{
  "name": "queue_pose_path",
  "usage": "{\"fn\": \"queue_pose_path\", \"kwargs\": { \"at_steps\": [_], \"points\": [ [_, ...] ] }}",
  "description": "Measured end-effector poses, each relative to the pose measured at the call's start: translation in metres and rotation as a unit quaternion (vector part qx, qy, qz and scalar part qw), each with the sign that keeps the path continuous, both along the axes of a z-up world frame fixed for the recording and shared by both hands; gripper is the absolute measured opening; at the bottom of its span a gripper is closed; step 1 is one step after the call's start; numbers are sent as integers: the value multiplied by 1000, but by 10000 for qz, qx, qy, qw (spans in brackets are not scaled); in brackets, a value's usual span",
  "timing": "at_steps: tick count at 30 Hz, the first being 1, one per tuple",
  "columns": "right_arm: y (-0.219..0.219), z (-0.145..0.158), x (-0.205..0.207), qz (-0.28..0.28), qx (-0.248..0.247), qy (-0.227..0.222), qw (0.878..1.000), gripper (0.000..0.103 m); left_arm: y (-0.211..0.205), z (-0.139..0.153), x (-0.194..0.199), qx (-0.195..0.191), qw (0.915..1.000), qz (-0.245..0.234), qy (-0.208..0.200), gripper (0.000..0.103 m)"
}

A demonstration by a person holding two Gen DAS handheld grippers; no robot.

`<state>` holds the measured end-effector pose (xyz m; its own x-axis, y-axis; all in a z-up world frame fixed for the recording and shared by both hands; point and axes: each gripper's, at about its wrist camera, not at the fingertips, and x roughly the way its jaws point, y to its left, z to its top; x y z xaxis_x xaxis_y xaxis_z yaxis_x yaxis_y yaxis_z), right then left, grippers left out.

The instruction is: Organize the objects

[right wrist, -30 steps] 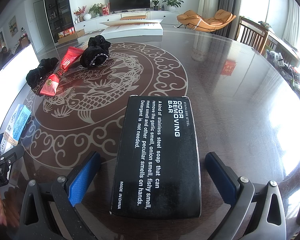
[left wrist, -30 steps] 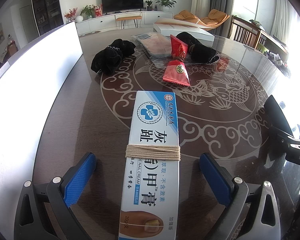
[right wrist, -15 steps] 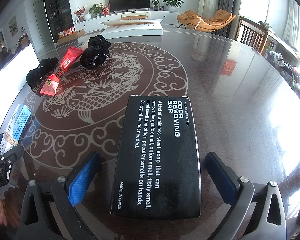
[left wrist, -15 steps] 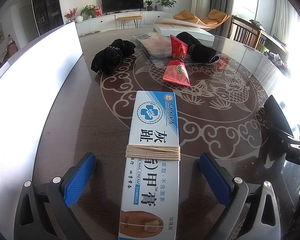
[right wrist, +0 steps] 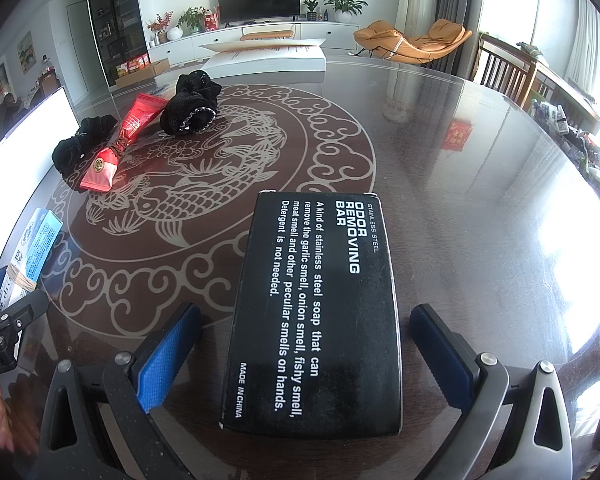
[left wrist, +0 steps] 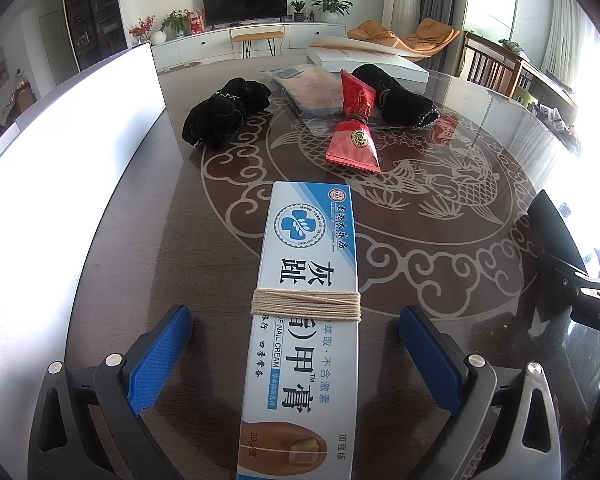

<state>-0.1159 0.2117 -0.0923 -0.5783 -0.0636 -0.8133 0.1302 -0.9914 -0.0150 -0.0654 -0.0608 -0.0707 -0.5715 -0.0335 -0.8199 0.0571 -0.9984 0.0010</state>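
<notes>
A blue-and-white nail cream box (left wrist: 306, 320), bound with beige string, lies on the dark table between the fingers of my left gripper (left wrist: 296, 340), which is open and not touching it. The box also shows at the left edge of the right wrist view (right wrist: 32, 252). A black odor-removing-bar box (right wrist: 320, 312) lies between the fingers of my right gripper (right wrist: 304, 344), also open with gaps on both sides.
Farther back lie two red snack packets (left wrist: 354, 136), two black scrunchies (left wrist: 220, 112) (left wrist: 400, 98), and a clear plastic bag (left wrist: 312, 92). A white panel (left wrist: 60, 168) stands along the left. A white flat box (right wrist: 268, 56) sits at the table's far edge.
</notes>
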Motion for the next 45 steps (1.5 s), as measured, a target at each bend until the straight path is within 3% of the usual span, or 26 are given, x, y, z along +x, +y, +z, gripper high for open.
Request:
{"fn": "queue_pose_path", "kwargs": {
  "at_steps": [31, 37, 45],
  "points": [
    [0, 0, 0, 0, 0, 1, 10000, 103, -1, 0, 1, 32, 10000, 6, -10, 103],
    [0, 0, 0, 0, 0, 2, 10000, 103, -27, 18, 30, 872, 9961, 41, 139, 103],
    [0, 0, 0, 0, -1, 1, 10000, 103, -52, 49, 66, 1114, 9924, -330, 393, 103]
  ]
}}
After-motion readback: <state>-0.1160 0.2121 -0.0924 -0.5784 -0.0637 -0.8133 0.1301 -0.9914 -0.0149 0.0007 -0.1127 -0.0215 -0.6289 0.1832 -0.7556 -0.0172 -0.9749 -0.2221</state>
